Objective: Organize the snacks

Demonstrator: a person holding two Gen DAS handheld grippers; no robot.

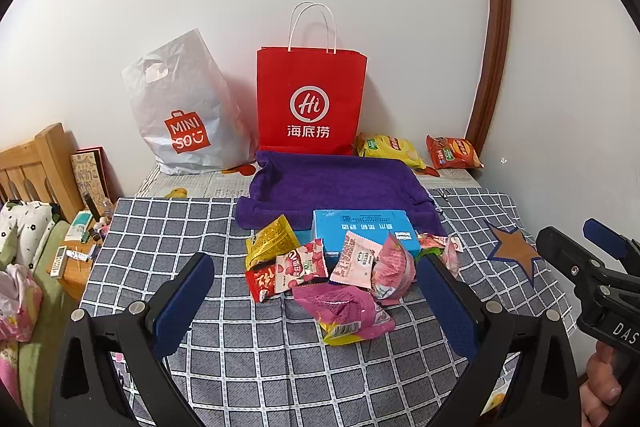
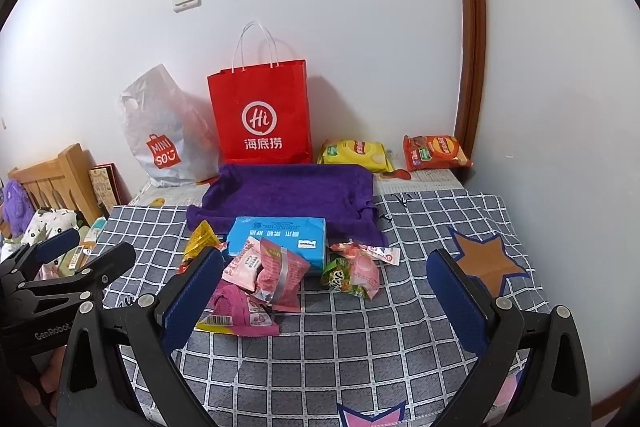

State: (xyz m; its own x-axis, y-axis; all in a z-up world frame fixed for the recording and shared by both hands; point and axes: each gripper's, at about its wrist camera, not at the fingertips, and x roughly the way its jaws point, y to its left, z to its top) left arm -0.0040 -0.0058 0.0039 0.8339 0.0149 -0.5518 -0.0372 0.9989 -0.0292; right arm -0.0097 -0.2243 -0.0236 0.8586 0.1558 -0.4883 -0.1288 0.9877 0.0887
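Snack pile (image 1: 336,275) just in front of blue tissue pack (image 1: 364,227) – dead ahead of left tool (image 1: 316,307), nearer; both tools wide, empty – right tool (image 2: 324,303) offset right.

The blue box (image 1: 366,229) is hiding its near edge behind the snack packets (image 1: 352,267); the purple towel (image 2: 288,197) is covering the red bag's (image 2: 260,115) base; print is staying unreadable.
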